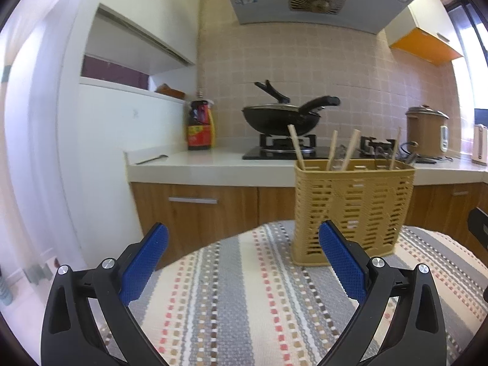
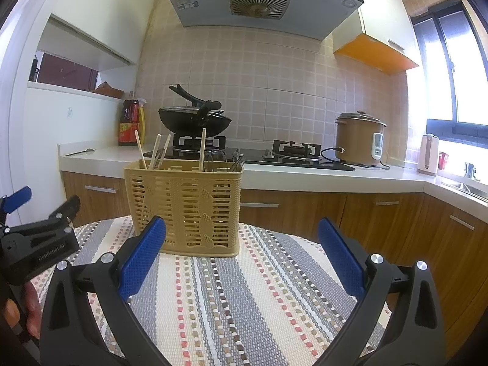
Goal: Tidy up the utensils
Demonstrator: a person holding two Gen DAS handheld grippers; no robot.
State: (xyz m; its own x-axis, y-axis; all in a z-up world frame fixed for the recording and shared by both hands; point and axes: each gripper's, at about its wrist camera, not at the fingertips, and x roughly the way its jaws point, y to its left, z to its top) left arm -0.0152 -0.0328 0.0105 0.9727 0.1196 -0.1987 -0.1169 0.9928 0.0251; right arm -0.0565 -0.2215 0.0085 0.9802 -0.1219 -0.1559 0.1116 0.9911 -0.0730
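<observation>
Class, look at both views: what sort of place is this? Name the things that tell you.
A home kitchen, most likely. A wok sits on a gas hob under an extractor hood, and a rice cooker stands on the counter.

The right claw point(image 2: 242, 256) hangs wide open over the striped surface point(image 2: 244, 305), gripping nothing. Ahead and slightly left of it a tan basket point(image 2: 183, 207) stands upright, chopsticks point(image 2: 202, 149) and dark utensils point(image 2: 225, 160) sticking out of its top. The left claw point(image 2: 36, 213) shows at the far left edge.
</observation>
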